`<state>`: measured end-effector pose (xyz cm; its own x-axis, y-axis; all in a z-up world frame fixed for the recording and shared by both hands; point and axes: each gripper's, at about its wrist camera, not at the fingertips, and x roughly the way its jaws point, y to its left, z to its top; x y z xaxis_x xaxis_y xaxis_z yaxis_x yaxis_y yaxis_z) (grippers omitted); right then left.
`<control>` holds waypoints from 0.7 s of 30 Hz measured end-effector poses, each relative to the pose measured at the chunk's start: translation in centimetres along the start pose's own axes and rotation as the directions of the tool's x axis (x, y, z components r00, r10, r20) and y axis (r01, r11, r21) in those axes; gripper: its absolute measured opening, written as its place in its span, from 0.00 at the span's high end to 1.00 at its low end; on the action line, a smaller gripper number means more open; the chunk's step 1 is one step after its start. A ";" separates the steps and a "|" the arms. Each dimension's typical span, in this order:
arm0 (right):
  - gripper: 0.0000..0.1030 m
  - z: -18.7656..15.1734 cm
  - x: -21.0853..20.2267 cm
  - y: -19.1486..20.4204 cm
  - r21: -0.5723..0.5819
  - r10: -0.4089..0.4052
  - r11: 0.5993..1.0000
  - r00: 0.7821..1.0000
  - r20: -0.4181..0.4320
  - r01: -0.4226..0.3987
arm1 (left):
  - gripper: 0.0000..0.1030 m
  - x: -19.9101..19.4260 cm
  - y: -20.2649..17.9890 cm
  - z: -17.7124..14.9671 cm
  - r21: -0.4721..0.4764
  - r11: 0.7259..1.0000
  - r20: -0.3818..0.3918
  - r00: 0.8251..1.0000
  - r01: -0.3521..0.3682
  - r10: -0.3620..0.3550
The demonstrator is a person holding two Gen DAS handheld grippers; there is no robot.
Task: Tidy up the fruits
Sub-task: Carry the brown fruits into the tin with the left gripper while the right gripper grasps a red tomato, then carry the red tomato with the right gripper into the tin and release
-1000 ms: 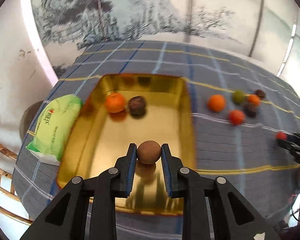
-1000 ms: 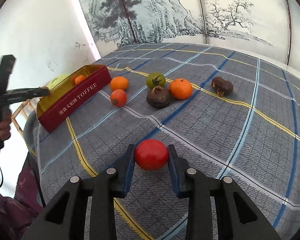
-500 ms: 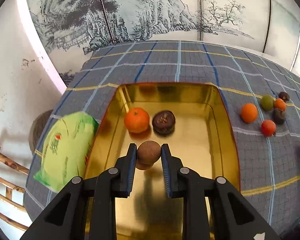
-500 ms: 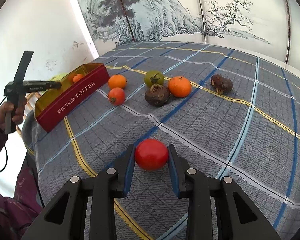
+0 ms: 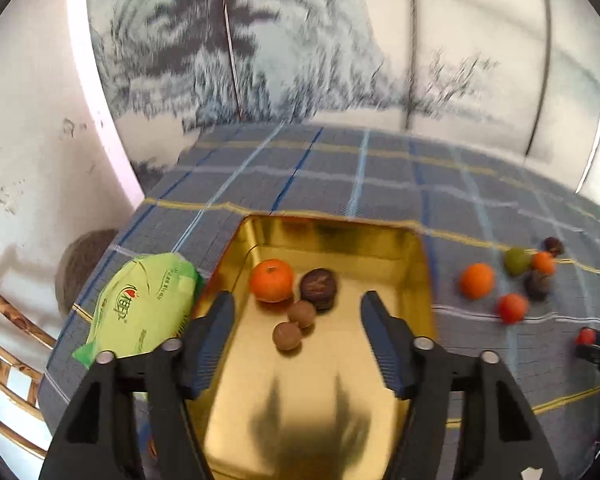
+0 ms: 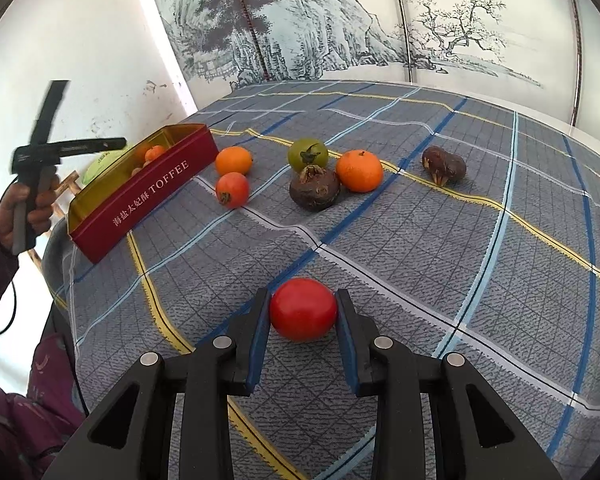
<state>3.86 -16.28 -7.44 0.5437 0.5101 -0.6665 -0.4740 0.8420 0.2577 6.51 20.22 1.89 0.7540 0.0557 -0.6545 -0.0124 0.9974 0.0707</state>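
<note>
Left wrist view: two small brown round fruits (image 5: 287, 335) lie touching each other on the gold floor of the toffee tin (image 5: 414, 272), just in front of an orange (image 5: 271, 280) and a dark brown fruit (image 5: 319, 287) that sit side by side toward the tin's far wall. Left gripper (image 5: 296, 322) hangs over the tin, jaws just opened, spread wide, nothing between the pads; the brown fruits are clear of both fingers. Green packet (image 5: 144, 304) lies against the tin's left side on the plaid cloth (image 5: 340, 184). Right of the tin, well apart: loose cluster of orange, red, green and dark fruits (image 5: 512, 276). Right gripper (image 6: 302, 312) is clamped on a red tomato (image 6: 302, 309), low over the cloth, well apart from the tin and nearer the camera than the cluster.
</note>
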 end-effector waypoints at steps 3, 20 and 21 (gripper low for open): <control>0.68 0.0 0.1 0.3 -0.010 -0.006 1.000 1.000 -0.002 0.006 | 0.32 -2.6 -2.2 -1.4 0.039 0.999 0.058 0.998 -0.011 0.009; 0.68 4.9 -1.5 7.0 -0.158 0.098 0.984 0.993 0.063 -0.087 | 0.30 -9.2 -0.2 -6.8 -0.135 0.985 0.109 0.987 -0.106 0.121; 0.68 5.7 -1.2 8.2 -0.176 0.123 0.978 0.990 0.063 -0.110 | 0.30 -9.2 0.1 -6.9 -0.144 0.984 0.104 0.987 -0.109 0.124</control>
<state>3.26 -9.04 -0.56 0.5244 0.6195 -0.5842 -0.6454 0.7367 0.2019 -4.98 20.11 2.70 0.8109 0.1743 -0.5586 -0.1889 0.9815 0.0321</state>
